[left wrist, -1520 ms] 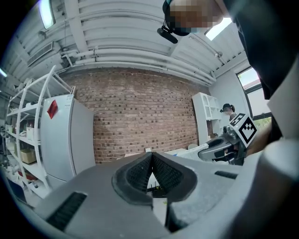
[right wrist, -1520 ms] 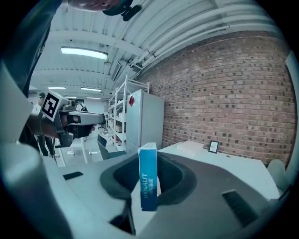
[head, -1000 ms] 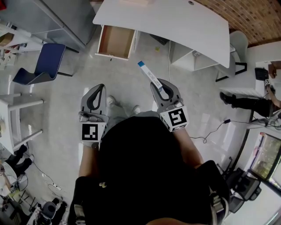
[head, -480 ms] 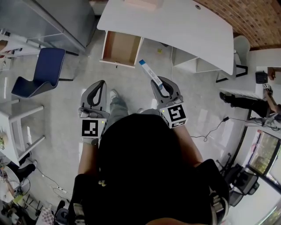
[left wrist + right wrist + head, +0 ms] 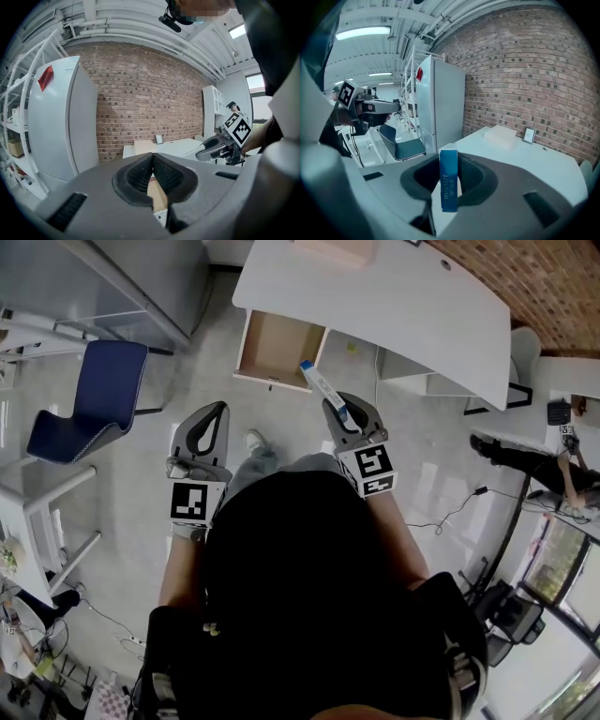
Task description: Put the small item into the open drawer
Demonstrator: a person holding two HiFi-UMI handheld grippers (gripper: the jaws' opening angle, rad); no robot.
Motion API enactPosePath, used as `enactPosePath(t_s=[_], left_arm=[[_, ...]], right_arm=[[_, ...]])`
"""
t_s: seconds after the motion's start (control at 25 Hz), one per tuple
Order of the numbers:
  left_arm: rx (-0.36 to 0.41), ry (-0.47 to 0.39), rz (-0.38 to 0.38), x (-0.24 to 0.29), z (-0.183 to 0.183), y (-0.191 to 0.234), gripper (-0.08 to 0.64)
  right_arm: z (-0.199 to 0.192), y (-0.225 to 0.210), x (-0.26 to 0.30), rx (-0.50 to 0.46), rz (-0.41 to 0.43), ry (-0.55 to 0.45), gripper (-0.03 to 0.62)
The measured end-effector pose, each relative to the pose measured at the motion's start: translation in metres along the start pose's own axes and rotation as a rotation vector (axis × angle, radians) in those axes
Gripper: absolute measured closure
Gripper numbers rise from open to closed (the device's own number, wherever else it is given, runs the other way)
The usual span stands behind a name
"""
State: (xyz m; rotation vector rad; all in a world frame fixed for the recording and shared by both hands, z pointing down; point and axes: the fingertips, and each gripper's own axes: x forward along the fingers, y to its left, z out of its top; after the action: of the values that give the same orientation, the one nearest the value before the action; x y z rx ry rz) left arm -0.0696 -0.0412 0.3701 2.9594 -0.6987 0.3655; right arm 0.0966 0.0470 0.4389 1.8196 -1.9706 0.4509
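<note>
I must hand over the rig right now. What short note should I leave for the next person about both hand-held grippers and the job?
Left hand-held gripper: shut, empty.
Right hand-held gripper: shut on the small blue-and-white box, which sticks out forward.
Drawer: pulled open under the white desk, ahead of both grippers; it looks empty.
Done: box picked up, drawer open.
Left: bring the box over the drawer and release it inside.

"HYNAUT" on blue box (image 5: 448,178)
</note>
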Motion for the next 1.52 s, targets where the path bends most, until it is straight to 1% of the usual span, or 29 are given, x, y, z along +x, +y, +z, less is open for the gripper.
enactPosePath(t_s=[0.12,0.24,0.36,0.56,0.76,0.96,1.08,1.36,1.52], left_arm=[[-0.024,0.023,0.007,0.0,-0.006,0.019,0.557],[-0.039,0.042,0.022,-0.001,-0.011,0.03,0.557],[-0.066,0.069,0.036,-0.002,-0.015,0.035,0.557],[-0.113,0.106,0.069,0.006,-0.022,0.036,0.557],[-0.117,0.145,0.114,0.013,-0.028,0.039,0.557],[-0.18,0.201,0.189,0.013,-0.038,0.032,0.557],[-0.214,0.227,0.223,0.018,-0.046,0.029,0.557],[-0.219,0.296,0.283,0.02,-0.06,0.028,0.557],[-0.281,0.335,0.333,0.016,-0.069,0.025,0.557]], right_arm=[[-0.001,0.006,0.024,-0.006,0.017,0.046,0.5],[-0.006,0.008,0.045,-0.036,0.035,0.105,0.5],[-0.014,0.008,0.065,-0.071,0.06,0.159,0.5],[-0.036,0.008,0.098,-0.104,0.124,0.242,0.499],[-0.058,0.005,0.129,-0.128,0.186,0.303,0.499],[-0.091,0.0,0.15,-0.126,0.262,0.346,0.499],[-0.112,-0.006,0.169,-0.14,0.293,0.383,0.499],[-0.159,-0.013,0.212,-0.183,0.334,0.467,0.497],[-0.184,-0.014,0.234,-0.223,0.36,0.511,0.497]])
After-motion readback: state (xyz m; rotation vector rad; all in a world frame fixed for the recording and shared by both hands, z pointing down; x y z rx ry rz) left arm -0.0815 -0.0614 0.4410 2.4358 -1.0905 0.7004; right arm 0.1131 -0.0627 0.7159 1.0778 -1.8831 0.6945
